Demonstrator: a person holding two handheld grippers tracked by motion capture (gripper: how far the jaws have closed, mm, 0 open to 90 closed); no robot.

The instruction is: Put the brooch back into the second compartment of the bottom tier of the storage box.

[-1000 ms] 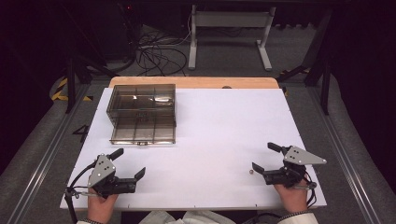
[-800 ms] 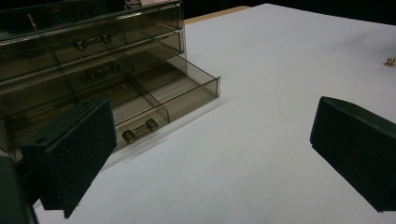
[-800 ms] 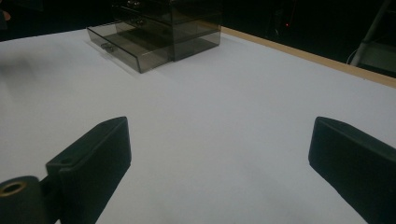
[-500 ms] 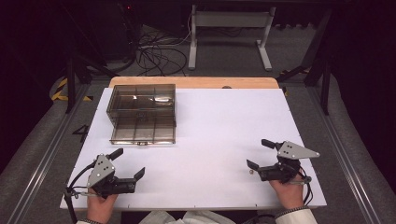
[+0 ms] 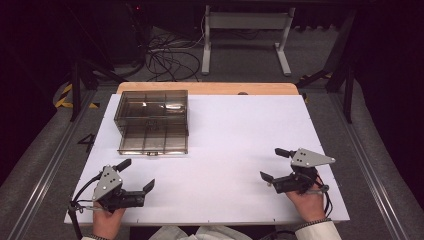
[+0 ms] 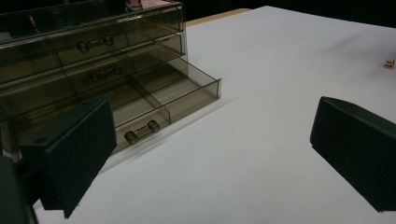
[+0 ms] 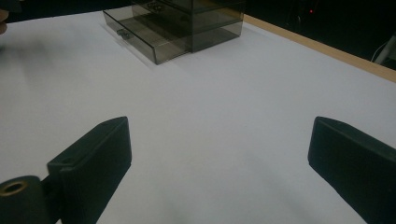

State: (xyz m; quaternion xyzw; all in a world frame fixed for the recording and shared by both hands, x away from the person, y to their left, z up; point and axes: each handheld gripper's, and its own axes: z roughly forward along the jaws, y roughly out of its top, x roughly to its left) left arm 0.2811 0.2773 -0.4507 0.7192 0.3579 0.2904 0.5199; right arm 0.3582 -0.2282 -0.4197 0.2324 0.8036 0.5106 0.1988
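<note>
Both claws sit low over the near edge of the white table (image 5: 235, 130), well apart from each other. The left claw (image 5: 136, 176) has its jaws spread wide with nothing between them, and the right claw (image 5: 274, 164) is the same, gaping and empty.

The nearest thing to them is a smoky clear drawer box (image 5: 152, 109) at the far left of the table, ahead of the left claw. Its bottom drawer (image 5: 154, 140) is pulled out toward the person; in the left gripper view that drawer (image 6: 154, 100) shows dividers and a small metal handle (image 6: 142, 131), with two shut drawers stacked above.

Bare white table lies between each claw and the box. A tiny pale speck (image 6: 388, 64) lies far off on the sheet in the left gripper view; what it is, I cannot tell. Beyond the table, cables (image 5: 167, 55) sprawl on the floor beside a grey metal stand (image 5: 245, 30).
</note>
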